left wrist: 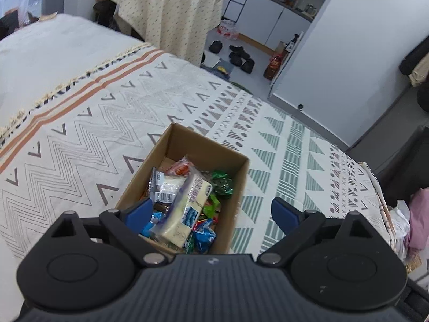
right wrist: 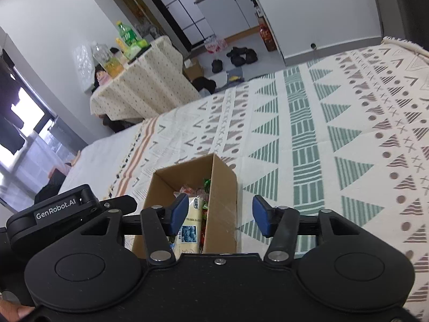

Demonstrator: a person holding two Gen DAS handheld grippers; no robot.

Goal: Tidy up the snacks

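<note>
**Left wrist view: both grippers over snack box**

Left gripper (left wrist: 211,213) hangs spread wide and empty above the cardboard box (left wrist: 236,187) of snacks; a cream packet (left wrist: 185,209) lies topmost between its 2 fingers. Right gripper (right wrist: 219,216) likewise gapes, empty, over the box's right wall. Beyond, the patterned bedspread (left wrist: 80,139).

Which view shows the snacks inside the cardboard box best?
The left wrist view: it looks down into the cardboard box, showing the cream packet and green wrappers. The right wrist view shows mostly the box's wall, with little of its contents.
</note>
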